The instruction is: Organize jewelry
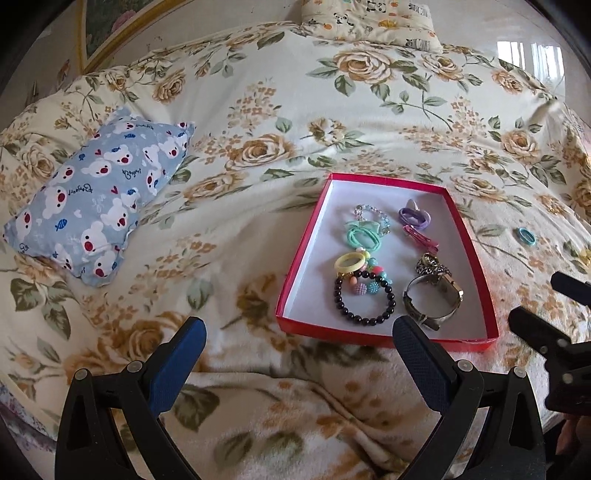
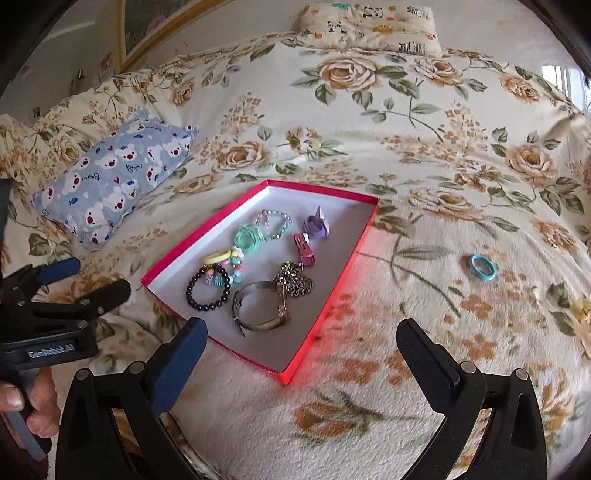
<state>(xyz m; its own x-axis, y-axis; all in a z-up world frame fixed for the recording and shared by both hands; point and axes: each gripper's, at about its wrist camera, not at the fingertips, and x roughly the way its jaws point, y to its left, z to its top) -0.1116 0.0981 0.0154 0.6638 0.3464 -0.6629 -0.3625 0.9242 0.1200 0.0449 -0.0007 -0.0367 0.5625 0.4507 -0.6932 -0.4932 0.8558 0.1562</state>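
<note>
A red shallow box [image 1: 303, 258] [image 2: 364, 236] lies on the floral blanket. It holds several pieces: a black bead bracelet [image 1: 364, 300] [image 2: 207, 286], a watch [image 1: 434, 299] [image 2: 258, 306], a chain [image 2: 293, 280], pink clips [image 1: 423, 238] [image 2: 304, 249], green and purple hair ties, and a clear bead bracelet. A blue hair ring [image 1: 525, 236] [image 2: 483, 268] lies on the blanket right of the box. My left gripper [image 1: 299, 347] is open and empty, near the box's front edge. My right gripper [image 2: 301, 349] is open and empty, at the box's near corner.
A blue bear-print pillow [image 1: 96, 199] [image 2: 114, 177] lies left of the box. A panda-print pillow [image 1: 369, 18] [image 2: 369, 22] sits at the far edge. The floral blanket [image 1: 258, 110] covers the bed. The other gripper shows at each view's side.
</note>
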